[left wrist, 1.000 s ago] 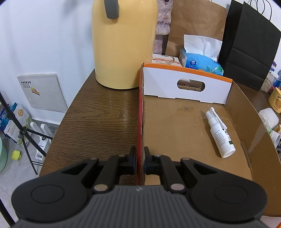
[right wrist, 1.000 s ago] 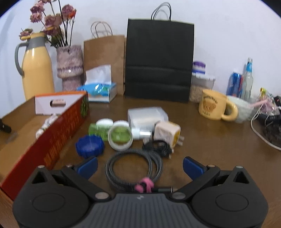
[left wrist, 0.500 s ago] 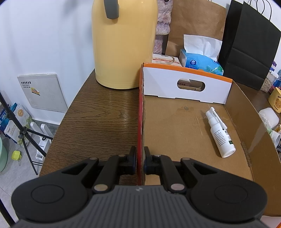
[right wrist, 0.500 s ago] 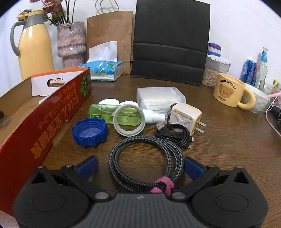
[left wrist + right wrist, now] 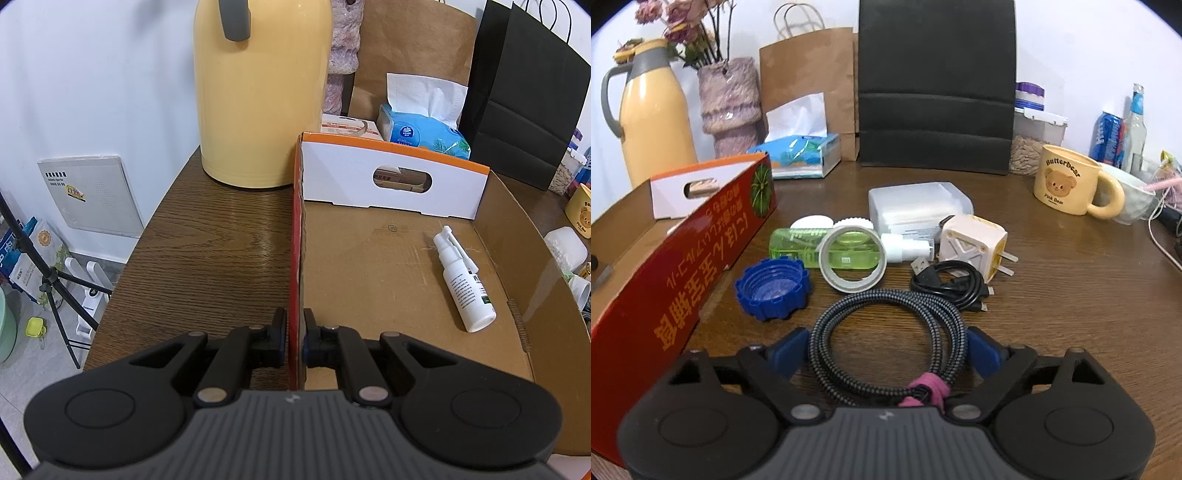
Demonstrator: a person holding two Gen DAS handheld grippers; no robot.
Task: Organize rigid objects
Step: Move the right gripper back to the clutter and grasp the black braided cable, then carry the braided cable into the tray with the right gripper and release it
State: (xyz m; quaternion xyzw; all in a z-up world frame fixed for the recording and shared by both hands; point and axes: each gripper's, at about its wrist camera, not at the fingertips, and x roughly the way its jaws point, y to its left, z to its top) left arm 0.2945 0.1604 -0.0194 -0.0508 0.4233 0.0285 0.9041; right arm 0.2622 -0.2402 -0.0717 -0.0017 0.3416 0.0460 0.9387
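My left gripper (image 5: 294,332) is shut on the red side wall of the open cardboard box (image 5: 297,240), one finger on each side of it. A white spray bottle (image 5: 463,284) lies inside the box. My right gripper (image 5: 886,345) straddles a coiled braided cable (image 5: 849,310) with a pink tie on the table. Its jaws are closing and the blue pads sit close against the coil's sides. Beyond it lie a blue cap (image 5: 772,288), a grey ring (image 5: 849,286), a green bottle (image 5: 790,243), a white charger cube (image 5: 967,243), a black cable (image 5: 949,282) and a white plastic case (image 5: 916,203).
A yellow jug (image 5: 258,92) stands left of the box's far end. A tissue pack (image 5: 801,155), a brown paper bag (image 5: 812,74) and a black bag (image 5: 934,92) line the back. At the right are a bear mug (image 5: 1067,184), a bowl and bottles. The table edge (image 5: 122,280) drops off left.
The right gripper moved forward and down over the coiled cable, and its pads have come in from wide open to the coil's sides. The left gripper kept still.
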